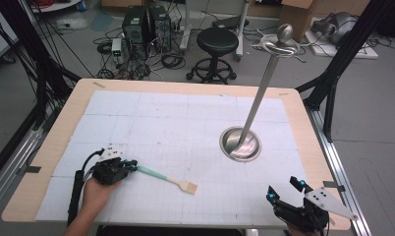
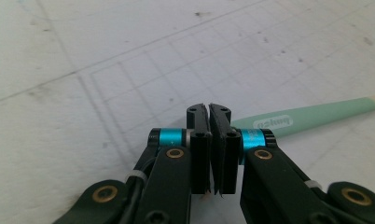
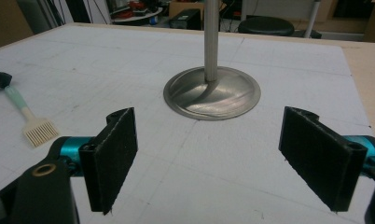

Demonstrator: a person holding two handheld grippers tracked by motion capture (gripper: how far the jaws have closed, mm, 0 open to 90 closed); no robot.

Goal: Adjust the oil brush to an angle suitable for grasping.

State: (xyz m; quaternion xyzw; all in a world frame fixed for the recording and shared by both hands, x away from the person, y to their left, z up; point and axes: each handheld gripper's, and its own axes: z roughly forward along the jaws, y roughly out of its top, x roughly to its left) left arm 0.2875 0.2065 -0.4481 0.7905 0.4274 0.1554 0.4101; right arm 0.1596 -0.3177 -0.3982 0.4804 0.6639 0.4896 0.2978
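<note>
Brush (image 1: 167,180) lies flat on the desk (image 1: 185,123), green handle toward the left tongs (image 1: 130,165), pale bristle head pointing right, well apart from the stand (image 1: 240,143).

Step in hand, as judged: grasping or having just grasped the brush by its handle end. In the high view, the handle end meets the tips of the left tongs. In the left gripper view, the pads stand pressed almost together, and the handle (image 2: 307,116) runs off to the right from just behind the right pad. No part of the handle is visible between the pads, so a true grip cannot be confirmed; the tongs may be closed beside the handle rather than on it.

Next move calls for verification of the hold. If the handle is outside the pads, open, realign across the handle and close again. A thin, round handle may roll or slip on lifting.

Right tongs (image 3: 209,154) stand wide open and hold nothing, low over the desk at its near right, facing the stand's round steel base (image 3: 212,93) with the upright rod rising from it.
</note>
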